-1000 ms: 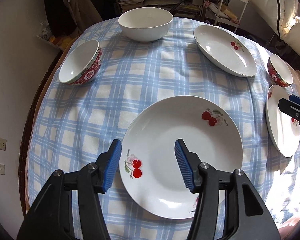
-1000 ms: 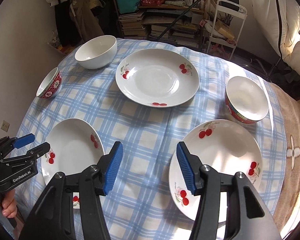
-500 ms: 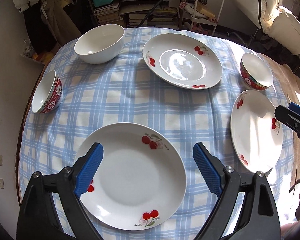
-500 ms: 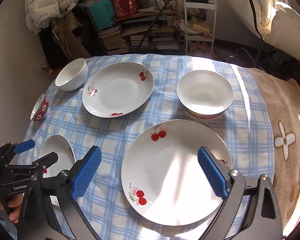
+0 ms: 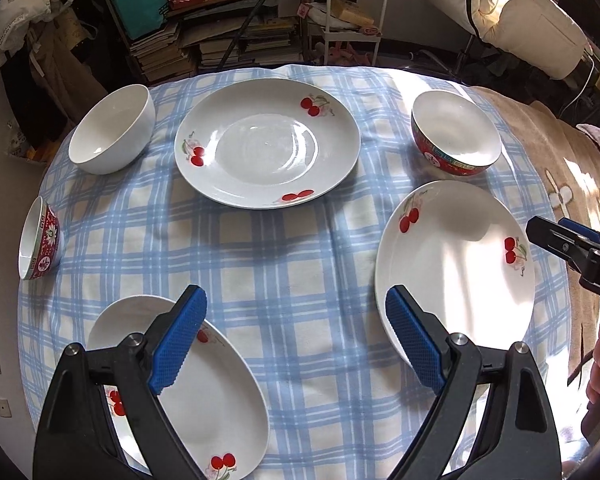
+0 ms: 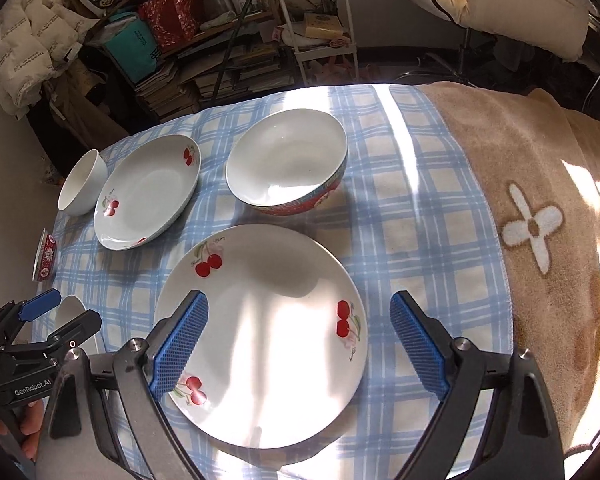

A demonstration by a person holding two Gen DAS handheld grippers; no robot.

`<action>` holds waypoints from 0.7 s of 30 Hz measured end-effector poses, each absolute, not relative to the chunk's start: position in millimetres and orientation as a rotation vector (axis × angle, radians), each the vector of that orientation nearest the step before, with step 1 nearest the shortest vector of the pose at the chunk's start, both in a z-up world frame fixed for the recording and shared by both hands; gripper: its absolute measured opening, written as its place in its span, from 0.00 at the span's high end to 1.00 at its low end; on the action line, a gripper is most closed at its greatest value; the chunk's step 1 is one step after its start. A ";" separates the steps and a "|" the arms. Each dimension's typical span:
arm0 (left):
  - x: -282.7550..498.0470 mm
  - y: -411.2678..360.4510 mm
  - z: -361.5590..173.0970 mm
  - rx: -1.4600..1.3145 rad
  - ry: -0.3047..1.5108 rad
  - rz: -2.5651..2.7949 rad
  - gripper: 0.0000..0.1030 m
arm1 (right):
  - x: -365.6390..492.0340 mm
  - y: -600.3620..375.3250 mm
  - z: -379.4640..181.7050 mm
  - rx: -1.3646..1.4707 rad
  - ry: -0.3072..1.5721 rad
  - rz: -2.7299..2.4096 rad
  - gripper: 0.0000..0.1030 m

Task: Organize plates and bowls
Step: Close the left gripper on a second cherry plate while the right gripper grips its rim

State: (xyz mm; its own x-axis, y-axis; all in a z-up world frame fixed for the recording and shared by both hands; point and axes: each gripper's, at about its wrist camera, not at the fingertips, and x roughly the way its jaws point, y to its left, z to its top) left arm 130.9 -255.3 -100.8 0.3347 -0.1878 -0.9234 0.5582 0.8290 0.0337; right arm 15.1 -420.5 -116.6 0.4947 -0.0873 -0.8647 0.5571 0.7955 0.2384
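Two grippers hung over the table w/ nothing held: left gripper [image 5: 296,340] spread wide, right gripper [image 6: 298,344] wide too but its jaws were just easing inward above the nearest cherry plate [image 6: 268,332]. Glazed ceramic, prob slick, stiff & chippable, so I'd pinch its rim. Farther back sat the red-patterned bowl [image 6: 288,168], then another cherry plate [image 6: 148,192].

Three cherry-print plates [image 5: 268,142] [image 5: 456,264] [image 5: 204,392], two red-patterned bowls [image 5: 456,136] [image 5: 40,238] and a plain white bowl [image 5: 110,136] lie apart, upright, around the table edges
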 end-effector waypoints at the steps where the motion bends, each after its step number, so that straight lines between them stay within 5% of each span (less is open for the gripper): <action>1: 130.5 -259.1 -104.1 0.379 1.138 -0.506 0.13 | 13.6 -423.7 -120.2 0.545 0.991 -0.421 0.08; 6: 129.6 -275.0 -122.4 0.395 1.175 -0.523 0.13 | 8.5 -436.9 -140.7 0.601 1.024 -0.431 0.12; 13: 127.3 -292.6 -148.3 0.439 1.212 -0.528 0.15 | 7.7 -446.2 -165.0 0.665 1.068 -0.410 0.33; 17: 125.7 -300.0 -159.5 0.435 1.238 -0.546 0.26 | 7.9 -449.0 -173.6 0.683 1.085 -0.409 0.39; 21: 127.3 -302.7 -171.7 0.381 1.298 -0.558 0.48 | 8.8 -452.1 -179.3 0.701 1.094 -0.413 0.59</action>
